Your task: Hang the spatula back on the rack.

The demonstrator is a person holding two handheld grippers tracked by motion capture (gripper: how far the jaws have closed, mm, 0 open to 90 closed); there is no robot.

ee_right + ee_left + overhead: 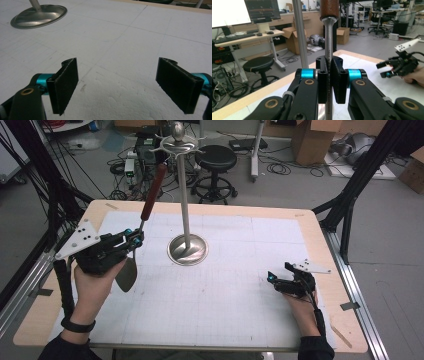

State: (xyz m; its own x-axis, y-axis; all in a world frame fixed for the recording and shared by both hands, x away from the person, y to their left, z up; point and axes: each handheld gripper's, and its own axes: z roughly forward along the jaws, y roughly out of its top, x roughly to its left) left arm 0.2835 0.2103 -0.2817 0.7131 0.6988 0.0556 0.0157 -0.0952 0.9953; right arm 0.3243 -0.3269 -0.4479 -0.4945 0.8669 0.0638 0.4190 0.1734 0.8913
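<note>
A utensil with a brown wooden handle (pixel 153 190) and a metal blade (pixel 127 274) is held upright and slightly tilted at the table's left. My left gripper (pixel 134 240) is shut on its thin metal shaft (pixel 328 40), just below the handle (pixel 329 8). The handle's top end reaches a hook of the silver stand (pixel 184 195), whose round base (pixel 188 249) rests mid-table. The stand's pole (pixel 300 32) rises just left of the shaft in the left gripper view. My right gripper (pixel 276 279) rests low on the right of the mat, open, with nothing between its pads (pixel 63 85).
A white gridded mat (pixel 225 285) covers the wooden table. The stand's base (pixel 40 15) lies ahead and left of the right gripper. Beyond the table's far edge stand a black stool (pixel 215 157), cardboard boxes (pixel 312 137) and floor cables. Black frame posts (pixel 360 175) flank the table.
</note>
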